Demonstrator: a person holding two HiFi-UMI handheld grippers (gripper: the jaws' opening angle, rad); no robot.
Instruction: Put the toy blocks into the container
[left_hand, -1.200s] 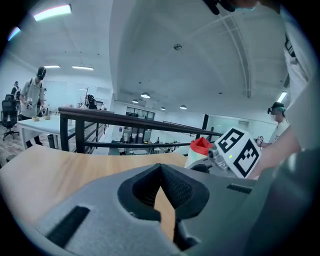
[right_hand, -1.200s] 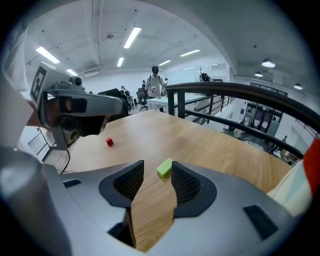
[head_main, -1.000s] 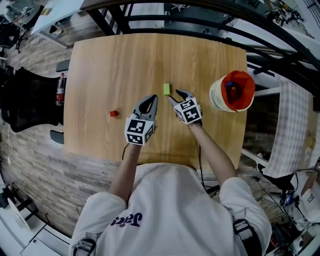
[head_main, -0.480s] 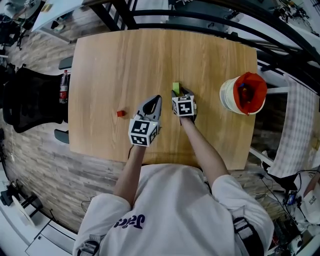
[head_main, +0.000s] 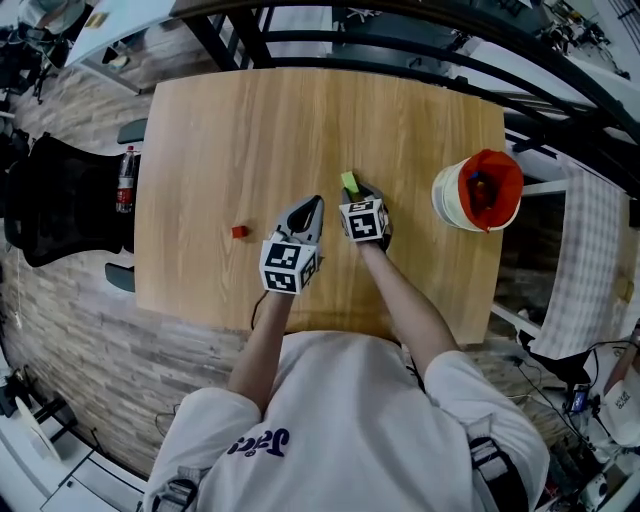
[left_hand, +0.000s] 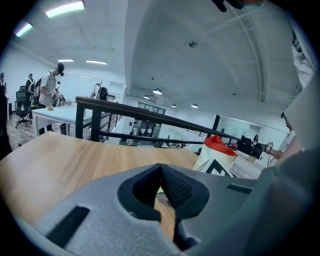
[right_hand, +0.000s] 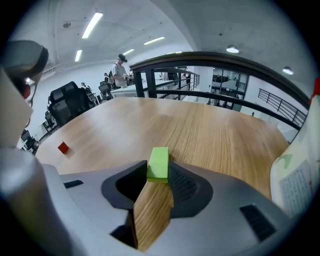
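In the head view, your right gripper (head_main: 358, 193) is at the green block (head_main: 349, 181) on the table (head_main: 250, 130). Your left gripper (head_main: 311, 205) is just beside it, and the red block (head_main: 239, 231) lies apart to the left. The container (head_main: 478, 192) stands at the right edge.

In the left gripper view, the jaws are together with nothing between them.

In the right gripper view, the jaws have just been closing and now they pinch the green block (right_hand: 159, 161) at their tips.

Table (head_main: 250, 130) holds left block (head_main: 239, 231), middle block (head_main: 349, 182), right container (head_main: 445, 200).
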